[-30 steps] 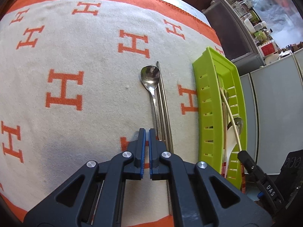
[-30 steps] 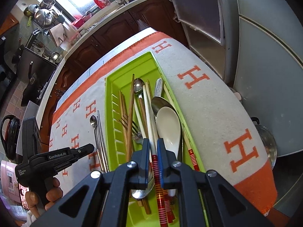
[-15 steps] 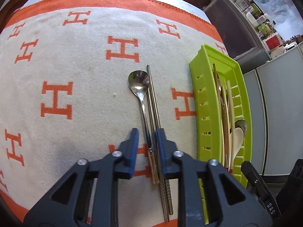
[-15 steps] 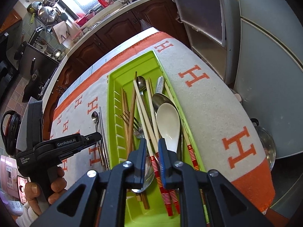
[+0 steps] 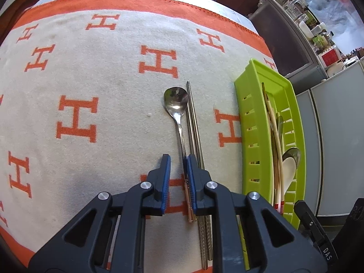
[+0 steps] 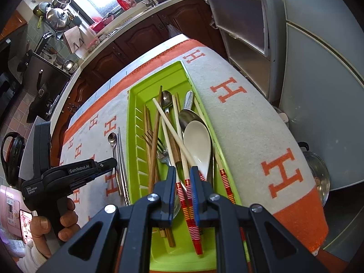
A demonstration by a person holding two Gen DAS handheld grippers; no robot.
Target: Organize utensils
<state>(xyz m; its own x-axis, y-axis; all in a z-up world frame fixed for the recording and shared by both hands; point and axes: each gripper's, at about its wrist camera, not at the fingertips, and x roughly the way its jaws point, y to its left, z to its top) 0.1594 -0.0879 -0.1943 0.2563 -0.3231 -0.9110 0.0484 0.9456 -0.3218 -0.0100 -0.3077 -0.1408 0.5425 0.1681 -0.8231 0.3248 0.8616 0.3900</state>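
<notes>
Steel on the blanket, chopsticks in the tray

Left gripper point(image 5: 178, 166), jaws narrowing, straddles the slick, stiff spoon point(image 5: 175, 101) handle; grip mid-handle. At three o'clock, the green tray point(image 6: 136, 118): right gripper point(image 6: 183, 179) nearly closed around light, rigid red-striped chopsticks point(image 6: 185, 188); contact unclear.

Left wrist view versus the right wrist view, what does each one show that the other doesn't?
Only the left wrist view shows the left gripper closing beside the steel spoon's handle, pads not yet pressing it. Only the right wrist view shows the right gripper straddling red-banded chopsticks, a fork, and the hand gripping the other tool. Both show the green tray, the white spoon and the metal chopsticks on the cloth.
</notes>
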